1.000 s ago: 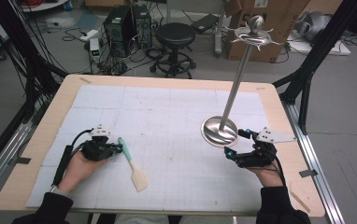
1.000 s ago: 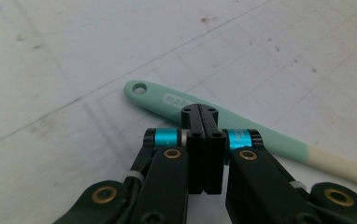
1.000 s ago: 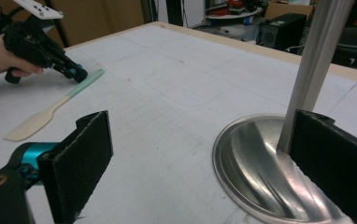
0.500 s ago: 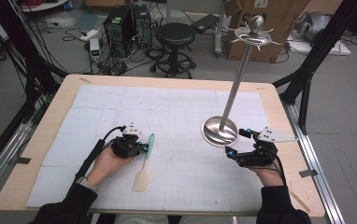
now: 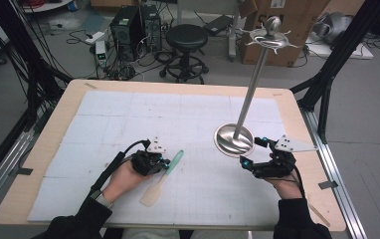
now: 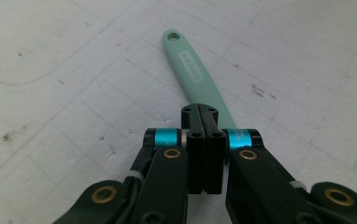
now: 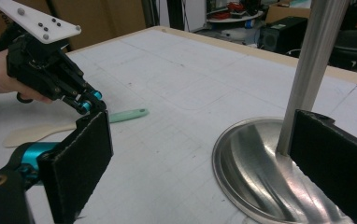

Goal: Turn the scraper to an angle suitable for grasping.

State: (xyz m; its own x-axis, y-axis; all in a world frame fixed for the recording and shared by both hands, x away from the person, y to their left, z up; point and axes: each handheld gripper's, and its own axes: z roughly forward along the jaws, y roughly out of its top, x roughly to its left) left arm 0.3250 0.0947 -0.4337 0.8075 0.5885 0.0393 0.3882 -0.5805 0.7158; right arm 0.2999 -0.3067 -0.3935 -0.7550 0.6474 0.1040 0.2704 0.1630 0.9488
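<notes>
Two grippers are at work here, and they have different jobs. The left gripper [image 5: 164,163] has its jaws pressed together on the mint-green handle of a spatula with a pale wooden blade [image 5: 161,180]. In the left gripper view the jaws pinch the handle about halfway along it, and the end with the hanging hole points away from the hand. The spatula lies low over the near-left part of the table, its blade toward the person; I cannot tell if the blade rests on the mat or is just above it. I judge that gripping the handle keeps the hole end free, perhaps for hanging it on the stand.

The right gripper [image 5: 254,155] has its jaws spread wide, one on each side of the round base of a tall shiny metal stand with hooks at the top [image 5: 234,139]. They do not press on it; I think this hand waits to steady the stand.

The surface is a white gridded mat with some stains [image 5: 178,119] on a light wooden table [image 5: 44,149]. Behind it the room holds a black stool [image 5: 186,37], computer cases [image 5: 136,25], cables and cardboard boxes [image 5: 297,20] on a grey floor.
</notes>
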